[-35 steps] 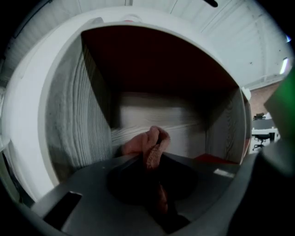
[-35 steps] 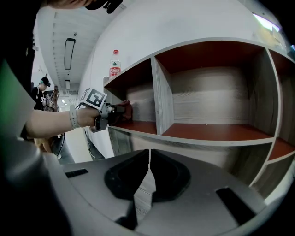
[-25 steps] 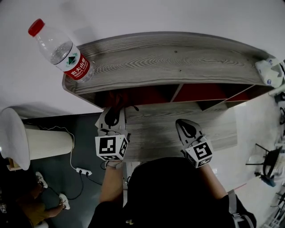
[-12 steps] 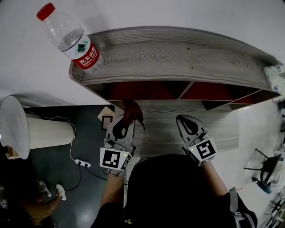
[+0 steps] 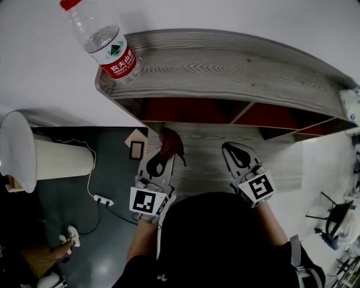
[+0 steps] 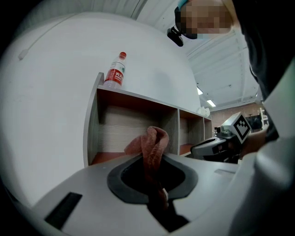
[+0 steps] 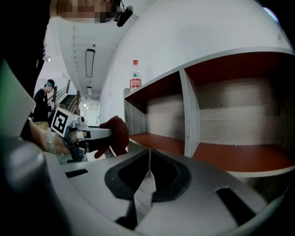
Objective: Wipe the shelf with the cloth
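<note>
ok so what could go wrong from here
1. The cloth is only pinched as a narrow bunch in the left claw, so it might slip out or wipe just a thin strip of the shelf.
2. The water bottle stands upright at the left end of the shelf top; a knock against the shelf could tip it off.

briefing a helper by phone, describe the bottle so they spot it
Find the grey wood-grain shelf against the white wall. At the left end of its top stands a clear bottle. Only it has a red cap and label.
</note>
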Tool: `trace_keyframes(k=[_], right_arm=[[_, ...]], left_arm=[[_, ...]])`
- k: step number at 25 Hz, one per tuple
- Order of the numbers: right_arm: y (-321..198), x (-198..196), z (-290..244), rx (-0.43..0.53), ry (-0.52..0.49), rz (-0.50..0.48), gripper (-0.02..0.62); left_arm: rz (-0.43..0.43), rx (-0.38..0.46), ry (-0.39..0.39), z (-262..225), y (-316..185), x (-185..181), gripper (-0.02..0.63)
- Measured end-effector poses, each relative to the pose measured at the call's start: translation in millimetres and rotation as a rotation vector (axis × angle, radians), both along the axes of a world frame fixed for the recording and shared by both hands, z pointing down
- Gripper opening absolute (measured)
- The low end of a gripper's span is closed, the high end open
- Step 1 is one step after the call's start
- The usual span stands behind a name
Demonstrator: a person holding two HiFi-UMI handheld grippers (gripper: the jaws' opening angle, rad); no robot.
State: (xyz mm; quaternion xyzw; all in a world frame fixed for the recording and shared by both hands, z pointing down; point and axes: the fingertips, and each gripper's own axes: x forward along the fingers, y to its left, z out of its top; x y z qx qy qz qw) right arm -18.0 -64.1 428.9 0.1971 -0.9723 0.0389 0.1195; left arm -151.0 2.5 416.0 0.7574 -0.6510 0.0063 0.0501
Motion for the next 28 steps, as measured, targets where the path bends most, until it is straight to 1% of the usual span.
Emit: trace_keyframes(k=[5,14,28], right_arm=[[5.1,0.5,-0.6,0.037,0.021,-0.012,0.006],[5.2,10.2,-0.7,0.025,0.008,0.019,0.006],[8.0,18.4,2.5,0.016,0.013,0.042,0.006]], left_arm=[[0.023,-0.011,-0.005,3.4,-1.4,7.3,0.052],[0.040,-0.004,-0.005,-0.1,-2.6,13.1,0.052],[0.055,-0.007,0.004,1.3,-0.7,17.9,0.052]])
